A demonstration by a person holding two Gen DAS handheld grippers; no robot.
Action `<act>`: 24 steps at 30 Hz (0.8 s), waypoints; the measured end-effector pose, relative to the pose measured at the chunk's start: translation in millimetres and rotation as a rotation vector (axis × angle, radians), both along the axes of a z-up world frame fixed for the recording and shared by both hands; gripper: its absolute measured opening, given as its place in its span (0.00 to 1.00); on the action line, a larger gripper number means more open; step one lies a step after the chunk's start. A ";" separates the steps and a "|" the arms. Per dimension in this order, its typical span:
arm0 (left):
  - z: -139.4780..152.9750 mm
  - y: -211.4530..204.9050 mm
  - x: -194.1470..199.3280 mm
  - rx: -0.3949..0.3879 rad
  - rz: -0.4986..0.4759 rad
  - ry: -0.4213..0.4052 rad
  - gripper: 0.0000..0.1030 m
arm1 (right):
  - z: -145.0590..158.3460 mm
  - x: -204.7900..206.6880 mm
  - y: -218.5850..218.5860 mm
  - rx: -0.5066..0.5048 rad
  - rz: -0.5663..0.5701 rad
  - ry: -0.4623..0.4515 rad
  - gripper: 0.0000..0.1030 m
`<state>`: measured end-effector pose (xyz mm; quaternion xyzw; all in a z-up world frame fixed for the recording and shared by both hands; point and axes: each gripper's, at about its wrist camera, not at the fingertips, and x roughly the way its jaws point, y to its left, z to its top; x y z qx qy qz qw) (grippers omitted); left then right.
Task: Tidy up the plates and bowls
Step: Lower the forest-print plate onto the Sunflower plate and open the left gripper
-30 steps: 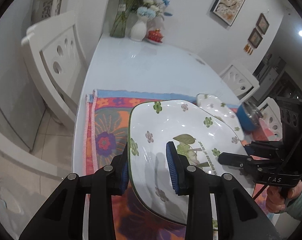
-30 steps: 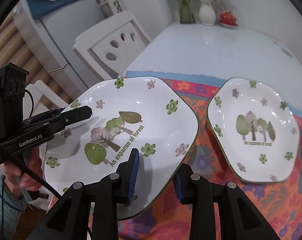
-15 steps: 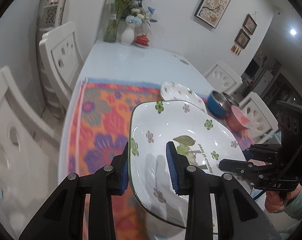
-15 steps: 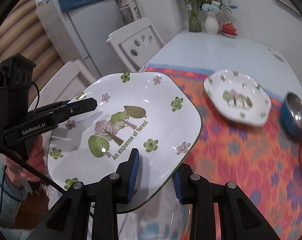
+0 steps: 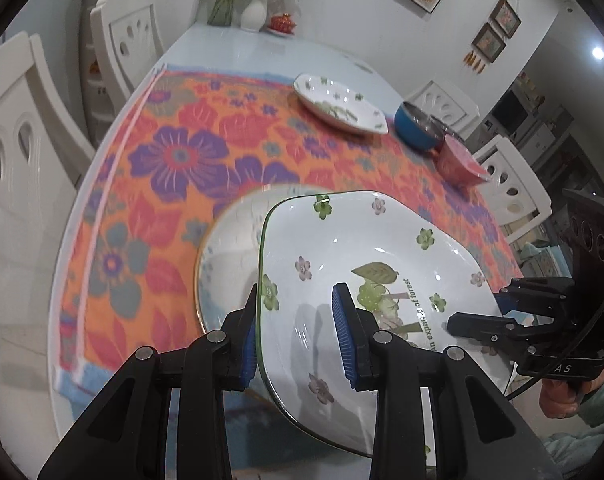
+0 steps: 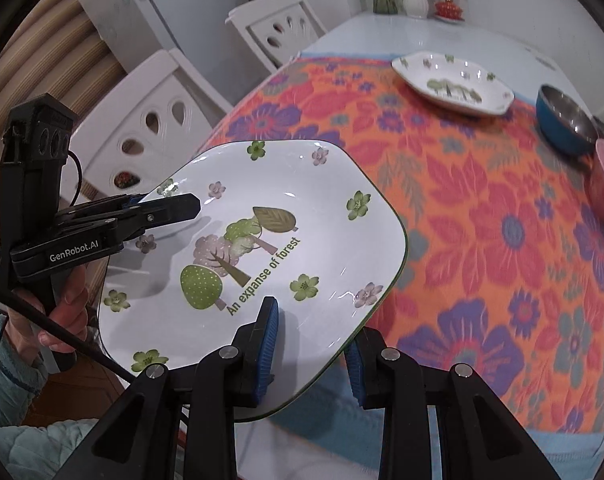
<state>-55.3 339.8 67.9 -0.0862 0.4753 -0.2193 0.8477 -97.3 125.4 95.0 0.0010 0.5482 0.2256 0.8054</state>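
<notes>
The large tree-print plate (image 6: 258, 248) is held in the air above the near end of the floral cloth (image 6: 501, 240); it is pinched on opposite rims, by the left gripper (image 5: 296, 338) and by the right gripper (image 6: 311, 354), each with one blue pad above and one below. Directly beneath it a gold-rimmed white dish (image 5: 230, 256) is seen on the cloth. A second tree-print plate (image 6: 453, 84) lies at the far end, with a blue bowl (image 6: 565, 124) and a pink bowl (image 5: 461, 160) near it.
</notes>
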 end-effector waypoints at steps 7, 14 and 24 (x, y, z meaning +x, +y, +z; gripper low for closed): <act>-15.4 -3.2 -3.6 0.014 0.012 0.017 0.28 | -14.6 -4.3 -1.2 -0.003 -0.001 0.023 0.29; -29.3 0.6 9.5 0.023 0.013 0.046 0.28 | -22.5 3.2 5.7 -0.027 -0.008 0.036 0.29; -38.8 0.0 23.0 0.024 -0.018 0.071 0.28 | -28.4 10.4 4.8 -0.045 -0.033 0.047 0.29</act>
